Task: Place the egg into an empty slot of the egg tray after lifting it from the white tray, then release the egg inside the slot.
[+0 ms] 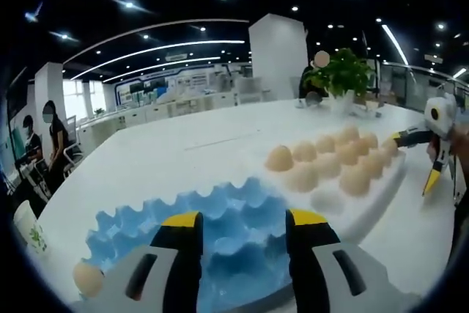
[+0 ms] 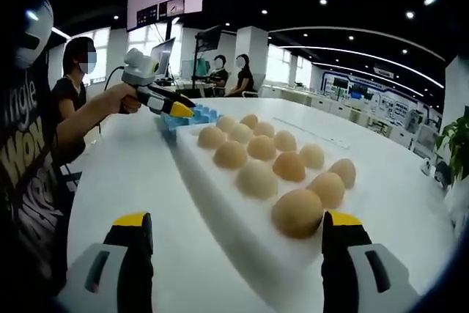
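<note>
We see both grippers spread, holding nothing: left gripper (image 1: pixel 242 229) over blue egg tray (image 1: pixel 227 214) (near edge cut off), right gripper (image 2: pixel 238 229) beside white tray (image 2: pixel 220 203) of eggs (image 2: pixel 256 179).

12 eggs (image 2: pixel 256 179) on white tray (image 2: pixel 220 203), 1 egg (image 1: pixel 88 279) in blue egg tray (image 1: pixel 234 243)

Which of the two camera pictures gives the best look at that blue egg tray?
The left gripper view: the blue egg tray lies close, its empty cups plain. In the right gripper view it is a small, distant patch beyond the eggs.
</note>
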A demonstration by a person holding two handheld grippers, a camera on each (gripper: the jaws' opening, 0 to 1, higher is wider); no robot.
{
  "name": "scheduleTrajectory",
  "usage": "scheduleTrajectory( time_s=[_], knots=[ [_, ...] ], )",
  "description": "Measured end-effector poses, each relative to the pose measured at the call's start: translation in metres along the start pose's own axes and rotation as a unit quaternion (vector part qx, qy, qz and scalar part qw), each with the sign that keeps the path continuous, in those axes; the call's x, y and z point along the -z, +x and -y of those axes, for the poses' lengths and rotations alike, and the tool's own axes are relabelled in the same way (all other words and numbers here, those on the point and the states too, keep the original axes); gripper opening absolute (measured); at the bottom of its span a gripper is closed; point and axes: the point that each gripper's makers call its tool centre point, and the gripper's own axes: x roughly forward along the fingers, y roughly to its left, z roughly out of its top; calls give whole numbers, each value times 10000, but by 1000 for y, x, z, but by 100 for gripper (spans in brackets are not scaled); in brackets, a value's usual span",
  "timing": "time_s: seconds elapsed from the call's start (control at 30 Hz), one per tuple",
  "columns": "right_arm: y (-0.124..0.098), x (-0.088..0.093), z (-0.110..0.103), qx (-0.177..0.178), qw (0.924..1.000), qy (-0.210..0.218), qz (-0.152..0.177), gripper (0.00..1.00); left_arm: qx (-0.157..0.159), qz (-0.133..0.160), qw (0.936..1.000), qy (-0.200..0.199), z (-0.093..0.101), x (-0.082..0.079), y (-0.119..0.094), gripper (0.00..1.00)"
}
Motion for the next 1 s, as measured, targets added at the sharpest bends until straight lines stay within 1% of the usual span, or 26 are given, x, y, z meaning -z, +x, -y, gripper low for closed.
scheduleTrajectory(
  time_s=[0.07,0.17,0.43,0.63,1.0],
  knots=[
    [0,0,0,3,10000,6,20,100,43,-11,10000,10,3,0,2,46],
    [-2,-4,2,-11,9995,249,218,100,102,-6,9999,27,9,-2,5,46],
    [-2,-4,0,-14,9993,206,297,100,328,-13,9994,144,28,-8,15,46],
    [-2,-4,-1,-54,9992,170,359,100,448,-3,9988,200,37,-13,22,46],
    [-4,-5,-1,-106,9985,240,477,100,682,0,9972,305,55,-20,32,47]
  ],
)
